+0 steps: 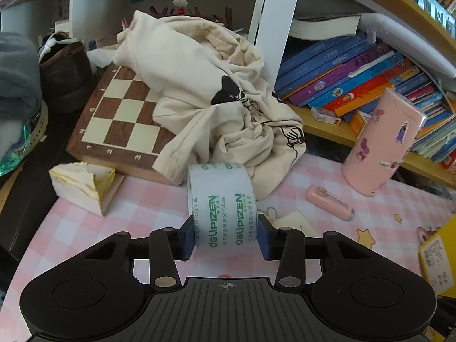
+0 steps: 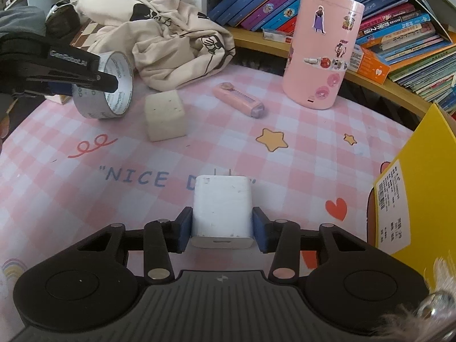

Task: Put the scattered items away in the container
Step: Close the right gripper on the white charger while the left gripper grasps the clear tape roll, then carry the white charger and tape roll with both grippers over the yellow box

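Right now the left gripper (image 1: 226,235) has its blue pads pinching a roll of clear tape (image 1: 222,208) by its two flat sides, low in the centre of the left wrist view; in the right wrist view the roll hangs at the upper left, its bottom edge close to the pink checked tabletop (image 2: 285,171), whether touching I cannot tell. The right gripper (image 2: 222,225) has its jaws pressed against the sides of a white charger (image 2: 222,208), low centre, prongs pointing away, lying on the tabletop. Beyond it sit a cream foam cube (image 2: 165,115), a pink utility knife (image 2: 242,101) and an upright pink cylinder (image 2: 323,48). A yellow box (image 2: 421,182) stands at the right edge.
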`<act>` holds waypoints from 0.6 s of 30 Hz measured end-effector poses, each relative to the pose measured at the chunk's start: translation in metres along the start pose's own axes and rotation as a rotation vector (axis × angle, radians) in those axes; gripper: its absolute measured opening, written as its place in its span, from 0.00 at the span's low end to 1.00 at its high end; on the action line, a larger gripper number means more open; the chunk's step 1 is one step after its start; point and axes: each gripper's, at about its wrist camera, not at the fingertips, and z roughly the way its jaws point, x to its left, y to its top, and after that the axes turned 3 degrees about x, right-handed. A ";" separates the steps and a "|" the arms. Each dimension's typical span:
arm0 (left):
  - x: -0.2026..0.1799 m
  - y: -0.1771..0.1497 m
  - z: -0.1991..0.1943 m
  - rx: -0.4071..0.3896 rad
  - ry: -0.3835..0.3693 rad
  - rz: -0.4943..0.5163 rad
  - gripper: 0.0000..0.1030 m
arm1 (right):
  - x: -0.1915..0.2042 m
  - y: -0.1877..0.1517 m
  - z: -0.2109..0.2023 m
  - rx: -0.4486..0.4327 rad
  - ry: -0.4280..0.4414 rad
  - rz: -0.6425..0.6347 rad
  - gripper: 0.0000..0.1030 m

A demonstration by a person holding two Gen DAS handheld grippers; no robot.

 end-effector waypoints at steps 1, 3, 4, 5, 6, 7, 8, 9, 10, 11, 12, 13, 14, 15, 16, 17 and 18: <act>0.002 -0.002 -0.004 0.000 -0.008 -0.004 0.40 | 0.000 -0.001 -0.002 0.003 0.005 0.001 0.40; 0.006 -0.005 -0.014 -0.005 -0.020 -0.007 0.40 | 0.001 -0.004 -0.007 0.002 0.016 0.001 0.40; 0.008 -0.008 -0.020 -0.009 -0.026 -0.004 0.40 | 0.002 -0.005 -0.009 0.000 0.020 -0.002 0.40; 0.009 -0.010 -0.026 -0.010 -0.031 -0.003 0.39 | 0.003 -0.007 -0.012 -0.001 0.026 -0.005 0.40; 0.010 -0.012 -0.032 -0.009 -0.039 0.000 0.39 | 0.004 -0.009 -0.016 -0.001 0.032 -0.007 0.40; 0.011 -0.016 -0.038 -0.007 -0.047 0.003 0.39 | 0.005 -0.012 -0.018 0.002 0.038 -0.009 0.40; 0.012 -0.019 -0.044 -0.006 -0.054 0.007 0.39 | 0.006 -0.014 -0.021 0.005 0.045 -0.012 0.40; 0.013 -0.022 -0.049 -0.004 -0.061 0.011 0.39 | 0.007 -0.016 -0.024 0.009 0.051 -0.014 0.40; 0.013 -0.026 -0.055 -0.003 -0.069 0.016 0.39 | 0.008 -0.019 -0.027 0.013 0.057 -0.016 0.40; 0.014 -0.030 -0.061 0.000 -0.077 0.019 0.39 | 0.009 -0.022 -0.029 0.017 0.062 -0.018 0.40; 0.014 -0.034 -0.066 0.002 -0.083 0.021 0.39 | 0.010 -0.025 -0.032 0.022 0.067 -0.019 0.40; 0.014 -0.038 -0.072 0.003 -0.087 0.020 0.39 | 0.011 -0.028 -0.035 0.025 0.070 -0.021 0.40; 0.015 -0.042 -0.077 0.003 -0.089 0.017 0.39 | 0.012 -0.030 -0.037 0.027 0.071 -0.022 0.40; 0.015 -0.047 -0.081 0.004 -0.091 0.011 0.39 | 0.013 -0.032 -0.040 0.029 0.073 -0.024 0.40; 0.016 -0.051 -0.086 0.011 -0.100 0.001 0.38 | 0.014 -0.034 -0.043 0.030 0.074 -0.025 0.40; 0.016 -0.056 -0.090 0.018 -0.111 -0.007 0.38 | 0.014 -0.036 -0.045 0.031 0.075 -0.027 0.40; 0.016 -0.060 -0.093 0.024 -0.122 -0.015 0.38 | 0.015 -0.038 -0.048 0.032 0.076 -0.029 0.40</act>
